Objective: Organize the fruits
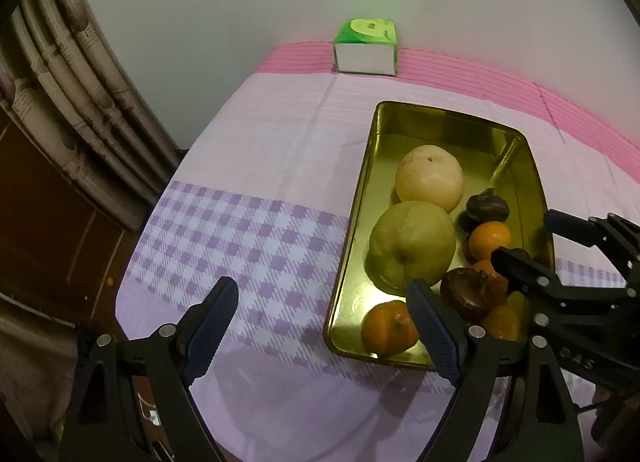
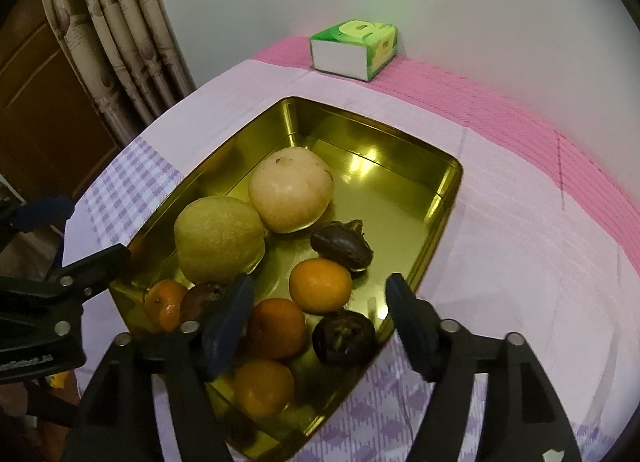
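Observation:
A gold metal tray on the cloth holds a pale pear, a green pear, several oranges and dark brown fruits. My left gripper is open and empty, above the tray's near left corner. My right gripper is open and empty, above the oranges at the tray's near end. The right gripper also shows in the left wrist view.
A green and white tissue box stands at the table's far edge against the wall. A curtain and a wooden door are to the left. The pink and purple checked cloth covers the table.

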The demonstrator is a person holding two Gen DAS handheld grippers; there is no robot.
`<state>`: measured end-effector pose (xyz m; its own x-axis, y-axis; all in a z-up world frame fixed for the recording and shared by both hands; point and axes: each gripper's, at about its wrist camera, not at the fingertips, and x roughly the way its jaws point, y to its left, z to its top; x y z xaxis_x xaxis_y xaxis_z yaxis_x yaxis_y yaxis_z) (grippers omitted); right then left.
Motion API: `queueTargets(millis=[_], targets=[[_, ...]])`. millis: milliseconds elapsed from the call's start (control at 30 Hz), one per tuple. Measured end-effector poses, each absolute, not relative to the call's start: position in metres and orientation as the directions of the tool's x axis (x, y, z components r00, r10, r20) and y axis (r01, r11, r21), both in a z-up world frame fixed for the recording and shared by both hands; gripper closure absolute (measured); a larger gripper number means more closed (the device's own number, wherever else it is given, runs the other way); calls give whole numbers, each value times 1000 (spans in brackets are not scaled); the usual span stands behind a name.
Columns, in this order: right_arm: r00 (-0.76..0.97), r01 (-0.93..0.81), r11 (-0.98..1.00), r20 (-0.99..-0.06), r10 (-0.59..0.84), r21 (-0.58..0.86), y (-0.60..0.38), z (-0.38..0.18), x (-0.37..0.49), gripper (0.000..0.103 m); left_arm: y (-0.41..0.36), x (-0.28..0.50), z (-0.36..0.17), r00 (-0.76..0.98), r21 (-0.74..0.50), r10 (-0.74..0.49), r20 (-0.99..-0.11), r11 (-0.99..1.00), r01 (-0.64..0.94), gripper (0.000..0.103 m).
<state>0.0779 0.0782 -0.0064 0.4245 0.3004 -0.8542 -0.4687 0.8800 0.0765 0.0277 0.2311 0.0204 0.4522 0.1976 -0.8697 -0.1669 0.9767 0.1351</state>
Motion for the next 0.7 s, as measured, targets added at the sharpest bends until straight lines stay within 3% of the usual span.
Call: queueTargets(millis=[300,700], targets=[[453,-457,887,-843,292,61,67,19,48,6,221,24,23,450,140,194,-872,979,-149,17],[435,-435,900,-867,244,35,59,14,26,2,207,18,24,446,142,182,-876,982,-122,17]])
